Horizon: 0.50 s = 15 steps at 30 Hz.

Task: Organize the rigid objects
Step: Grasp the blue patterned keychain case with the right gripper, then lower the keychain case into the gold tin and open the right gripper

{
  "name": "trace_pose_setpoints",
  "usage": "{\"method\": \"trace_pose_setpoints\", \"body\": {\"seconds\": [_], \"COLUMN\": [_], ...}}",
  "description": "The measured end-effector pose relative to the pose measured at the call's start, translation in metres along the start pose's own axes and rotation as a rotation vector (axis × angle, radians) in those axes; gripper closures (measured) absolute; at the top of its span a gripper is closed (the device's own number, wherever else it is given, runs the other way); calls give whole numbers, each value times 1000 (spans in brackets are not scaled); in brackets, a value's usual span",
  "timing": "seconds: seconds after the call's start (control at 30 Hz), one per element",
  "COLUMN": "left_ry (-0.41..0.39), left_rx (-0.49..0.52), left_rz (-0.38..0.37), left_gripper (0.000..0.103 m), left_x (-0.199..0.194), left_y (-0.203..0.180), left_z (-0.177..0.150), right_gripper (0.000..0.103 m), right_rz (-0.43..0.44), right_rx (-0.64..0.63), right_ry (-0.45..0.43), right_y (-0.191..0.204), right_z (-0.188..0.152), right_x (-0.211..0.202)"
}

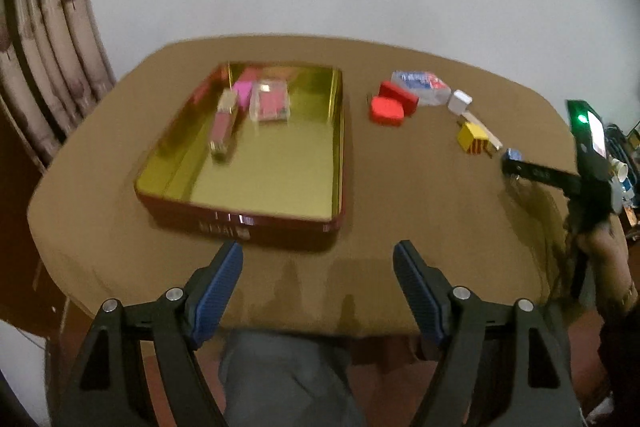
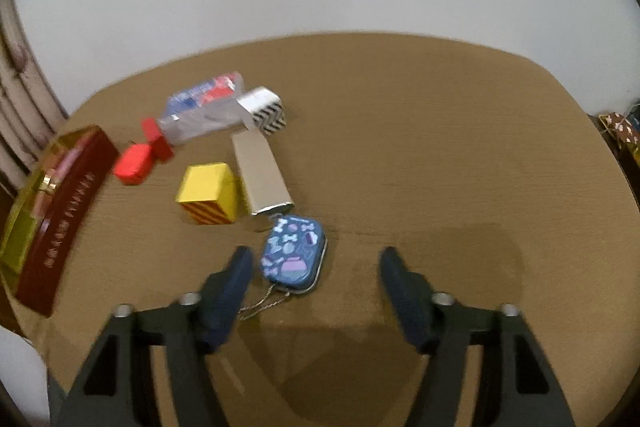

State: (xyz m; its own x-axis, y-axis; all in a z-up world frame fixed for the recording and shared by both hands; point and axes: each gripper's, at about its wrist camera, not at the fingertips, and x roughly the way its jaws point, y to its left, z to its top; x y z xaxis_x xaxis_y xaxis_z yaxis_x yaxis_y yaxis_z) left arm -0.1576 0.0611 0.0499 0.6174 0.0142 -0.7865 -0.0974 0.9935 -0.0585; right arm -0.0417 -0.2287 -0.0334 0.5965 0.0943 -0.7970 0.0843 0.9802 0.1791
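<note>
A shallow rectangular tin (image 1: 338, 147), dark red outside and glossy gold inside, sits on the left part of the brown table (image 1: 400, 195), whose top shows a fine wood grain and rounded corners. Inside it, toward the far left, lie a slim pink box with a gold cap (image 1: 223, 127), a bright pink block (image 1: 243, 91) and a clear plastic case (image 1: 270, 101). To the right of the tin, loose on the table, are two red rounded boxes (image 1: 390, 105), a clear packet with red and blue print (image 1: 422, 85), a silver cube with a black zigzag side (image 2: 264, 109), a long silver carton (image 2: 264, 177), and a yellow cube with red-striped sides (image 2: 210, 193). Nearest lies a small blue rounded case (image 2: 294, 253) patterned with pale bones, a thin chain trailing from it. The right gripper (image 2: 316, 267) hovers just above it, fingers apart, the case near the left finger and unclamped. The left gripper (image 1: 318, 259) hangs over the near table edge, fingers spread wide, empty. A plain white wall stands behind, with a patterned curtain (image 1: 52, 39) at far left.
</note>
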Motion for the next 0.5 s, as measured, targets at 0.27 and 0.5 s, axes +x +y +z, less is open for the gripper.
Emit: {"method": "trace_pose_setpoints", "body": {"seconds": [0.27, 0.5], "left_ry": [65, 4], "left_rx": [-84, -65], "left_rz": [-24, 56], "left_gripper": [29, 29], "left_x": [11, -2], "left_y": [15, 13], "left_z": [-23, -36], "right_gripper": [72, 72], "right_rz": [-49, 195], "right_rx": [-50, -143], "right_ry": [-22, -87], "right_y": [7, 79], "right_z": [-3, 22], "right_x": [-9, -81]}}
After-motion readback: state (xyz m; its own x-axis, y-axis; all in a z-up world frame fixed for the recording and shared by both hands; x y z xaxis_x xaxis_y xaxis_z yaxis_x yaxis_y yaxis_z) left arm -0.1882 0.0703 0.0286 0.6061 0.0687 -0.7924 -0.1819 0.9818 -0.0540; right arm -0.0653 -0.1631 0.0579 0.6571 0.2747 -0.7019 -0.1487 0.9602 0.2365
